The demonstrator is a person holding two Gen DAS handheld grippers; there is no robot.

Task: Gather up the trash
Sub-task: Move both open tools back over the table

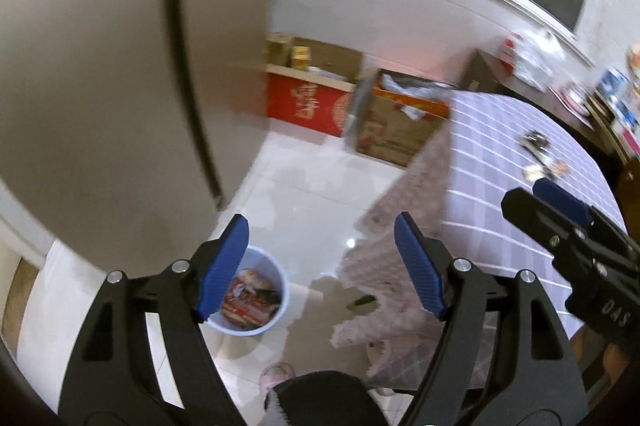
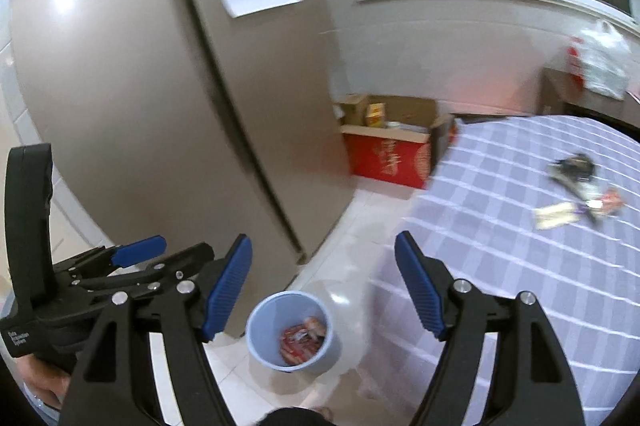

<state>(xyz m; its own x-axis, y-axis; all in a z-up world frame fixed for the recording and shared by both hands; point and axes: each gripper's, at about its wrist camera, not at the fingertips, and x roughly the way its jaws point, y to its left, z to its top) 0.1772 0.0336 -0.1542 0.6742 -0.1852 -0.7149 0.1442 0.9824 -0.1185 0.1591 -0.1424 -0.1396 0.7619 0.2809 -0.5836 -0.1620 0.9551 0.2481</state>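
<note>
Blue-padded and spread apart, our left gripper [image 1: 320, 266] and right gripper [image 2: 324, 286] both carry nothing, and just below them at six o'clock the pale blue bin [image 2: 292, 334] stands on the white floor with red wrappers [image 2: 300, 342] already inside. Farther off at two o'clock, on the checked tablecloth [image 2: 520, 266], a small heap of scraps [image 2: 576, 190] lies uncollected, so we judge the job partly done, with that last cluster to fetch and drop in the bin.
</note>
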